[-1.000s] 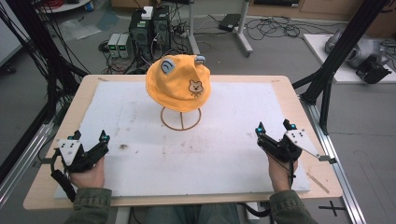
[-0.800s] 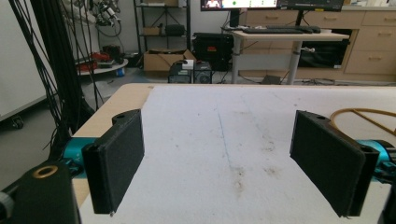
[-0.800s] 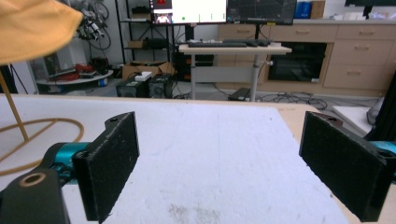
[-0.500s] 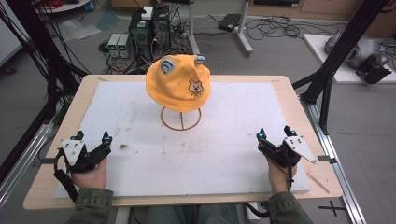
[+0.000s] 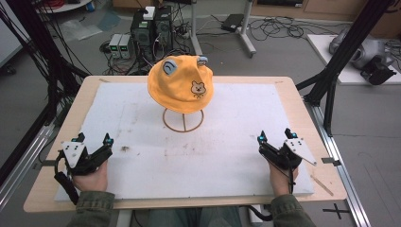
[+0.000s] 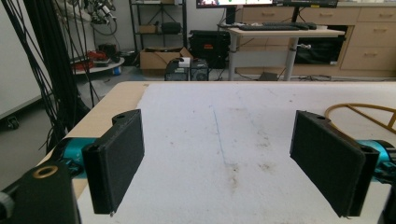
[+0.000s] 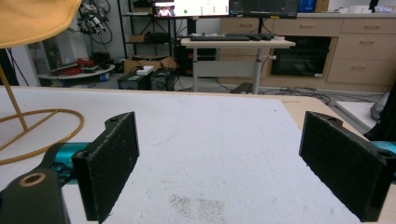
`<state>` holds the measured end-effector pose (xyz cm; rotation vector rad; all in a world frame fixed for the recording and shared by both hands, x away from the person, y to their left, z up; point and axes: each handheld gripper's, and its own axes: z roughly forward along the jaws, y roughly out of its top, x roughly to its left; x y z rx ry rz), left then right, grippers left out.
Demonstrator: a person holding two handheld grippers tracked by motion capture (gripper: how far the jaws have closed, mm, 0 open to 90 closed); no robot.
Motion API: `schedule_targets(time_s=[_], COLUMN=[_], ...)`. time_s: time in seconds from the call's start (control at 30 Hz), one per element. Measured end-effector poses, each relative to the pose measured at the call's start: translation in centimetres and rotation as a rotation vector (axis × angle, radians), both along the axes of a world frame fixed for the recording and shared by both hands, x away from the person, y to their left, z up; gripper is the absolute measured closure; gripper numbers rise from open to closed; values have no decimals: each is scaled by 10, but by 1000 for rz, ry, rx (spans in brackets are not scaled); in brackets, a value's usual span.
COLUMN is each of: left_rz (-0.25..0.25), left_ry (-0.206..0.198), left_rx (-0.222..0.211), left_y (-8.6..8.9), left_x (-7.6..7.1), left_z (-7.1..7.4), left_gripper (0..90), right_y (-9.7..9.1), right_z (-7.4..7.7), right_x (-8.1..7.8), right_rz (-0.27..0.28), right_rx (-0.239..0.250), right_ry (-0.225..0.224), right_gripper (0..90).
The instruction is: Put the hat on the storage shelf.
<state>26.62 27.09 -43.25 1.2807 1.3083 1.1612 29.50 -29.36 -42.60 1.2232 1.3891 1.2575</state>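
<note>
An orange bear-print hat sits on a wire stand at the far centre; left gripper and right gripper, near, gape empty.

an orange-yellow bucket hat sits on a thin gold wire stand toward the far middle of the white foam mat. its crown is slumped and creased, the brim drooping all round. a small bear face is printed on the near side, and two blue-grey ear patches show near the top. the stand's round base ring rests flat on the mat, its upright disappearing under the brim. the hat is well apart from both near corners.
</note>
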Motion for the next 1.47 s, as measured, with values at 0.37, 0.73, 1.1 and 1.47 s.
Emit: schedule_targets(time_s=[0.37, 0.73, 1.1, 1.47], left_rz=[-2, -1, 0, -8], left_ry=[-4, -8, -3, 4], left_rx=[-3, -5, -4, -15], left_y=[0, -1, 1, 2], left_x=[-1, -1, -1, 0], left_z=[1, 1, 1, -1], left_gripper=[180, 180, 180, 181], right_y=[0, -3, 0, -5], right_z=[0, -1, -3, -7], right_x=[-1, -2, -1, -1], right_rz=[-2, -7, 0, -6], right_rx=[13, 19, 15, 55], right_ry=[5, 5, 14, 36], right_gripper=[118, 118, 119, 118])
